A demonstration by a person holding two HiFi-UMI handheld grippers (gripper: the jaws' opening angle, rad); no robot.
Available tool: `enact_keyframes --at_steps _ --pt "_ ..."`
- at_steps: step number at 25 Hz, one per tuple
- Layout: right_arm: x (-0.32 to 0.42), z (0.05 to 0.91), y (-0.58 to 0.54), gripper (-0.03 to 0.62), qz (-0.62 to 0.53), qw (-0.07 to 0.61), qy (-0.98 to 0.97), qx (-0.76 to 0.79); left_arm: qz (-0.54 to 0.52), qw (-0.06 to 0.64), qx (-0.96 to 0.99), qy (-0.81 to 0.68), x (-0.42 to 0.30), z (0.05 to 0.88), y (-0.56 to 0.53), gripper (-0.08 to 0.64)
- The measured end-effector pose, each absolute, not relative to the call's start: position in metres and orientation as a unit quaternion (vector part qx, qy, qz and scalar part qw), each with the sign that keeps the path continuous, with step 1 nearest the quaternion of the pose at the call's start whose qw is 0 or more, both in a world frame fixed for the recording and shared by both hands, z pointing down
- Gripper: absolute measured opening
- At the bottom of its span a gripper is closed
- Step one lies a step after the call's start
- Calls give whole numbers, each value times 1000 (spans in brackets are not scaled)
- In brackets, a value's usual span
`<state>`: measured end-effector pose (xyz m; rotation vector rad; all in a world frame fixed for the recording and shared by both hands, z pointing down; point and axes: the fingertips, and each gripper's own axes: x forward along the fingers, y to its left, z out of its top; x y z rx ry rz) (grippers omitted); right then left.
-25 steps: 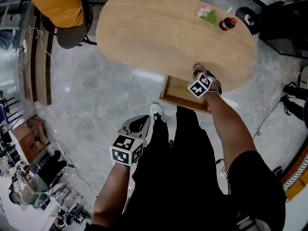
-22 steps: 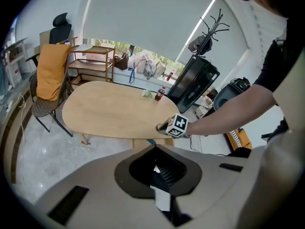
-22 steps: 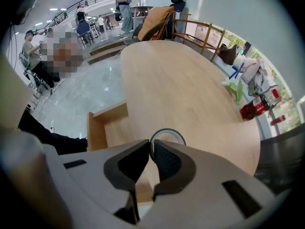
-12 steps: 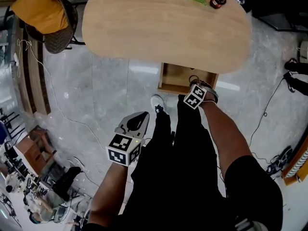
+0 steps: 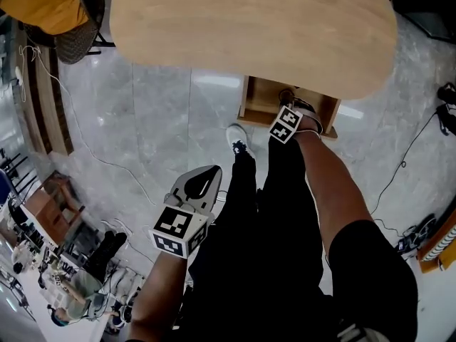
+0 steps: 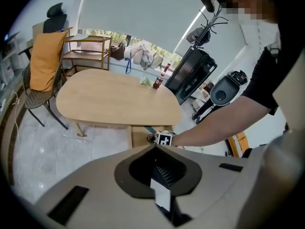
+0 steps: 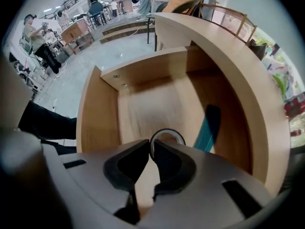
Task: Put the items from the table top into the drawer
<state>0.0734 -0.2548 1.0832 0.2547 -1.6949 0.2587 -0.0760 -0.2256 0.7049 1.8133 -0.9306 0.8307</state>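
Observation:
The open wooden drawer (image 5: 251,105) sticks out from under the oval wooden table (image 5: 249,27). My right gripper (image 5: 288,100) hangs over it, shut on a black ring (image 7: 167,133) pinched by its rim between the fingertips. In the right gripper view a teal comb (image 7: 208,127) lies on the drawer's floor, to the right of my right gripper (image 7: 151,147). A red-capped bottle (image 6: 157,82) and a green-and-white item (image 6: 144,81) stand at the table's (image 6: 114,99) far end. My left gripper (image 5: 212,171) hangs low beside my leg, shut and empty.
A chair with an orange cloth (image 5: 50,6) stands at the table's left end. Cables trail over the grey floor (image 5: 107,162). My legs and a white shoe (image 5: 239,141) are just in front of the drawer. A dark screen on a stand (image 6: 190,70) is beyond the table.
My right gripper has come off the table's edge with the ring and now sits lower, over the open drawer. More of the drawer shows. The left gripper has barely moved.

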Motion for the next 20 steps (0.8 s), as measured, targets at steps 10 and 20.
enact_keyframes --at_steps 10,20 --pt "77 1053 -247 75 106 654 -745 80 323 445 747 -375 -73 688 -232 0" --pt "89 900 -229 61 123 629 -755 136 279 365 816 -350 -68 585 -249 0"
